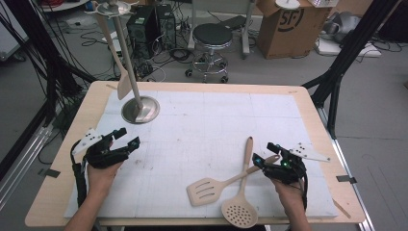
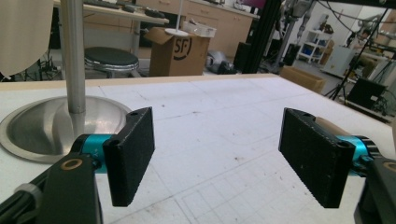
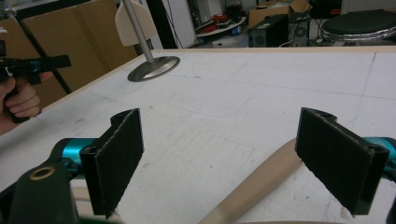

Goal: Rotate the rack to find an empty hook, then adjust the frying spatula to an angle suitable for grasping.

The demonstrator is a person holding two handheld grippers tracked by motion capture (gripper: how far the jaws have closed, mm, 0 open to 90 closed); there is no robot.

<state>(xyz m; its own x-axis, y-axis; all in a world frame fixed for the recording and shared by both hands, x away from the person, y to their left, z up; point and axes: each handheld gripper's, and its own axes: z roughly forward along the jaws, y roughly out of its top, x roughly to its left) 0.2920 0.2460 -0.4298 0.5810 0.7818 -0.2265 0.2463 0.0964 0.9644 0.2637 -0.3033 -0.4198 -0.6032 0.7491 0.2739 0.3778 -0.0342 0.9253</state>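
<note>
My right hand-held gripper stands wide open over the end of the slotted spatula handle, which lies crossed with the skimmer, well away from the steel stand. My left hand-held gripper, also wide open and holding nothing, sits near that stand on the tabletop.

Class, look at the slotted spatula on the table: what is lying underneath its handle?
Under the slotted spatula handle lies the perforated skimmer's handle, the two crossing. The crossing point itself is covered, near the open right gripper.
</note>
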